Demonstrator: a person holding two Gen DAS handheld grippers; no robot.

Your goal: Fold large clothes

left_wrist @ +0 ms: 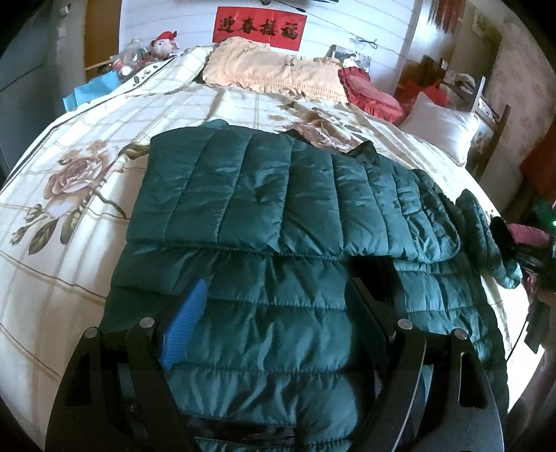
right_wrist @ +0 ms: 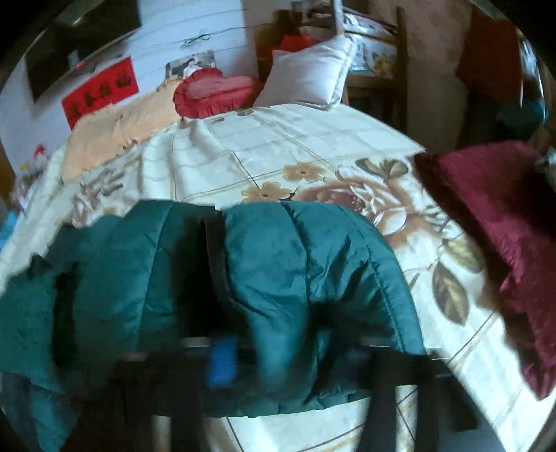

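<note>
Where the left wrist camera looks along its fingers, the dark green quilted puffer jacket (left_wrist: 278,222) lies spread across the cream bedspread printed with brown roses (left_wrist: 69,194), its far half doubled over the near half so a seamed edge runs left to right across the middle. The left gripper (left_wrist: 274,316) stands wide open above the near part of the jacket: the blue ribbed pad (left_wrist: 184,327) of one finger sits at the left, the black finger at the right, and green quilting fills the gap between them. Nothing is pinched; whether the tips touch the fabric I cannot tell. A sleeve trails off the jacket to the right, near the bed's edge. Far back lie a peach fringed blanket (left_wrist: 274,73), a red frilled cushion (left_wrist: 371,94) and a white pillow (left_wrist: 441,125), below a red banner with black characters (left_wrist: 260,29).

In the right wrist view, which is blurred, a bunched fold of the same jacket (right_wrist: 278,264) rises over the right gripper (right_wrist: 274,368) and drapes across its fingers. The fabric covers the gap, so I cannot tell whether that gripper is clamped on it or parted. A dark red crinkled garment (right_wrist: 486,222) lies on the bedspread to the right, apart from the jacket.
</note>
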